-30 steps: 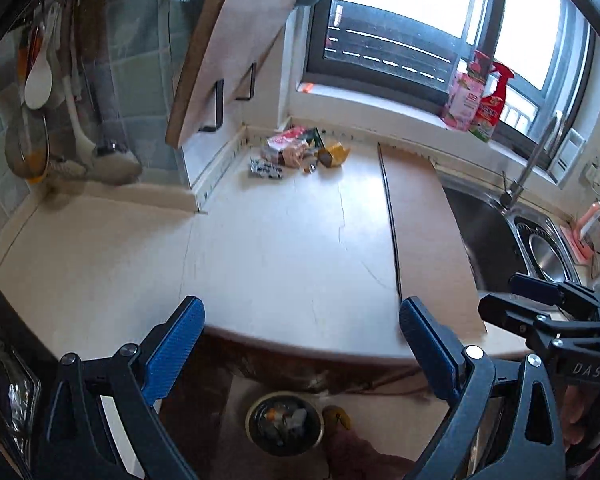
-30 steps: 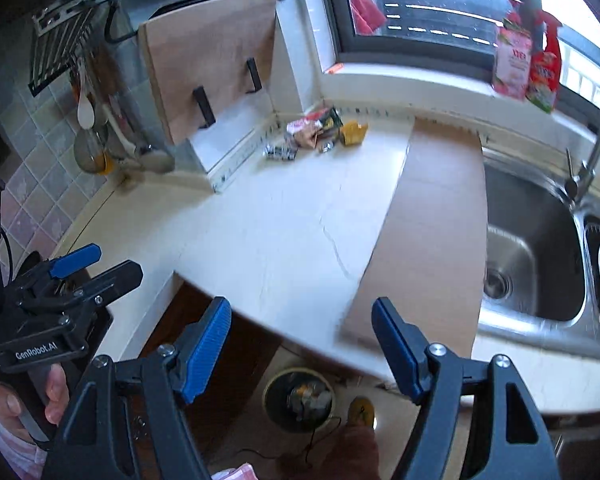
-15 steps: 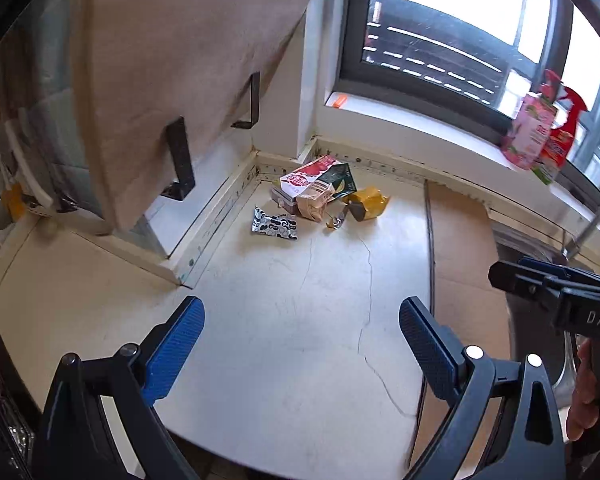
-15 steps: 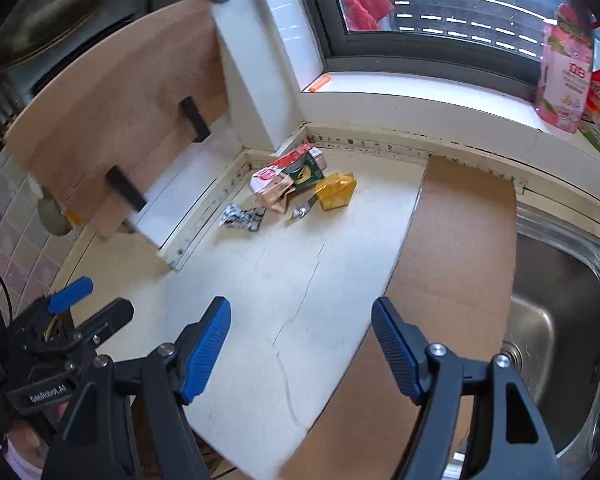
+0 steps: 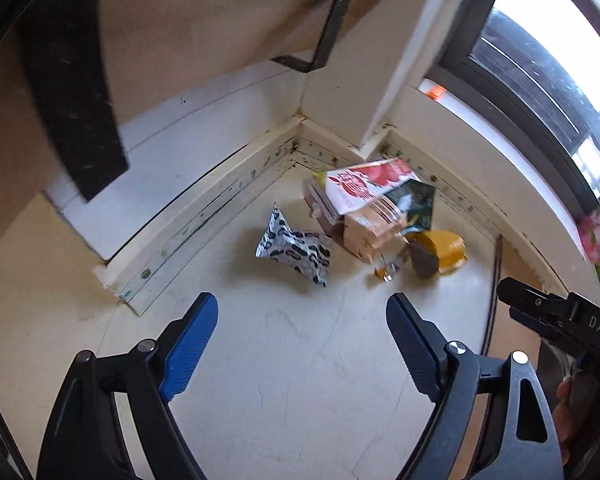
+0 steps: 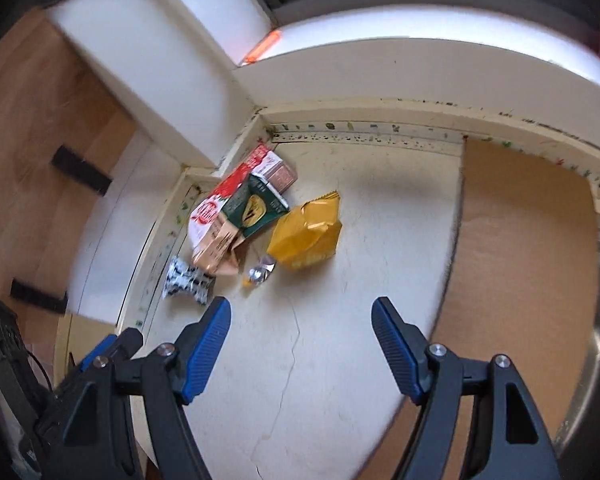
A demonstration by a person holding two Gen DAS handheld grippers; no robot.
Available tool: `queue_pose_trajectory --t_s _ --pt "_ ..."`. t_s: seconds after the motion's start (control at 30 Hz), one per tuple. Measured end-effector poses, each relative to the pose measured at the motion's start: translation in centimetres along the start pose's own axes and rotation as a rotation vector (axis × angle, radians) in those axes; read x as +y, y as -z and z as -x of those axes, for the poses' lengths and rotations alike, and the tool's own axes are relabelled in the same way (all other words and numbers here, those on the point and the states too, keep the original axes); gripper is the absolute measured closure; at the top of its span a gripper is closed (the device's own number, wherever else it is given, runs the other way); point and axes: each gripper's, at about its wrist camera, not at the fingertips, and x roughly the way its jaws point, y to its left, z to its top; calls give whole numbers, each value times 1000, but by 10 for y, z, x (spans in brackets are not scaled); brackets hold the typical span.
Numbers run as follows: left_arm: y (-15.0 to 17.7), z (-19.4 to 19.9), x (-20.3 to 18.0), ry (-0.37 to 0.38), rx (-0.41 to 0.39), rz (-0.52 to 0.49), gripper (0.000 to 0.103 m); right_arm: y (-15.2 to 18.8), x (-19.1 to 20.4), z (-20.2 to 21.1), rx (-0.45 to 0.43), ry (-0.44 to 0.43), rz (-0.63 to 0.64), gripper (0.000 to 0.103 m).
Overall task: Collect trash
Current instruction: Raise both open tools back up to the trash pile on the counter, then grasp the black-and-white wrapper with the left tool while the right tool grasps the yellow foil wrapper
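Observation:
A heap of trash lies in the counter's back corner: a black-and-white wrapper [image 5: 296,250] [image 6: 186,278], a red-and-white packet [image 5: 364,186] [image 6: 228,196], a tan bag [image 5: 374,230] [image 6: 216,248], a dark green packet [image 5: 414,204] [image 6: 256,210], a yellow bag [image 5: 442,248] [image 6: 308,236] and a small foil scrap [image 5: 386,272] [image 6: 260,272]. My left gripper [image 5: 302,316] hovers just short of the black-and-white wrapper, its jaws closing with nothing between them. My right gripper [image 6: 300,320] hangs open and empty, short of the yellow bag.
The cream counter [image 5: 300,380] meets a white upstand and window sill [image 6: 380,64]. A wooden board with black handles [image 5: 220,12] leans over the left. A brown board [image 6: 524,240] covers the counter on the right, with a sink rim [image 6: 584,392] past it.
Both grippers have come forward and down over the counter toward the corner heap, which now looms much larger. The left jaws stand narrower than before.

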Motion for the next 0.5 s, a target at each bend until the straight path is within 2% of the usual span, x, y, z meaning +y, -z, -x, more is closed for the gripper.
queue_pose_trajectory --t_s 0.23,0.4,0.5 --pt "-11 -48 -5 -45 17 32 26 -30 -13 -51 22 3 -95 30" --pt "-17 -68 -10 -86 4 30 26 -40 -16 -75 44 4 -107 31" --pt "-21 -74 -12 -110 2 9 26 -40 -15 -87 87 2 -79 57"
